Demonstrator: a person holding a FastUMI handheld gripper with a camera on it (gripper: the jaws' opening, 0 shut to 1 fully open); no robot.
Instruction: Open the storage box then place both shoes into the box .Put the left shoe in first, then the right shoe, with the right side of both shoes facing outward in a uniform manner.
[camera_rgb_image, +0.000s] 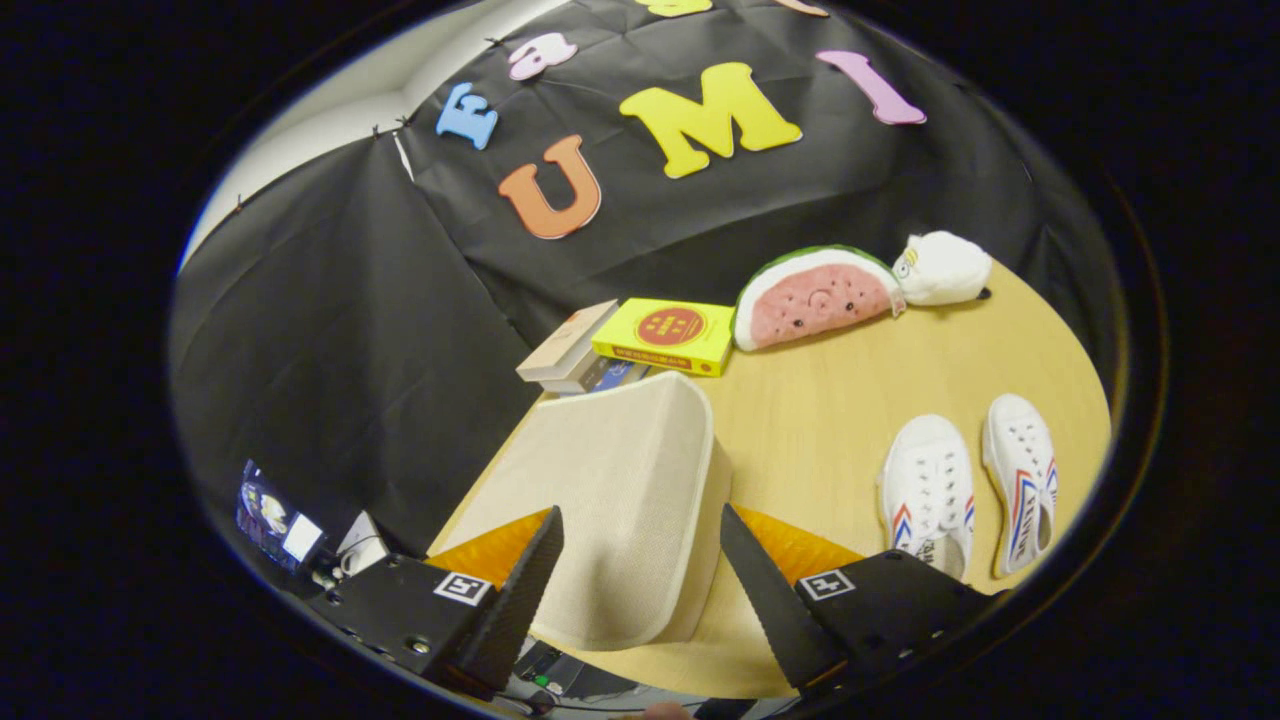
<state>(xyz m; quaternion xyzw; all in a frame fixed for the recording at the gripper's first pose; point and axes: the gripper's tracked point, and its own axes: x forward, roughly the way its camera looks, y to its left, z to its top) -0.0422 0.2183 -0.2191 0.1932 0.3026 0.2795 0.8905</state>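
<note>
Black cloth is walling the booth behind a wooden tabletop (830, 410), which is leaving bare room between the storage box (610, 500) and the two white shoes (968, 490). Books (625, 345) and plush toys (860, 285) are lining the far edge. Closed and beige, the box is sitting between and just ahead of the tool (640, 545), whose fingers are spreading apart, gripping nothing.

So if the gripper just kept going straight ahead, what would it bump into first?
Most likely the storage box: its closed lid sits between the open gripper fingers and just ahead of them. Beyond it lie the books. Depth is hard to judge here, so how soon it would touch is unclear.
</note>
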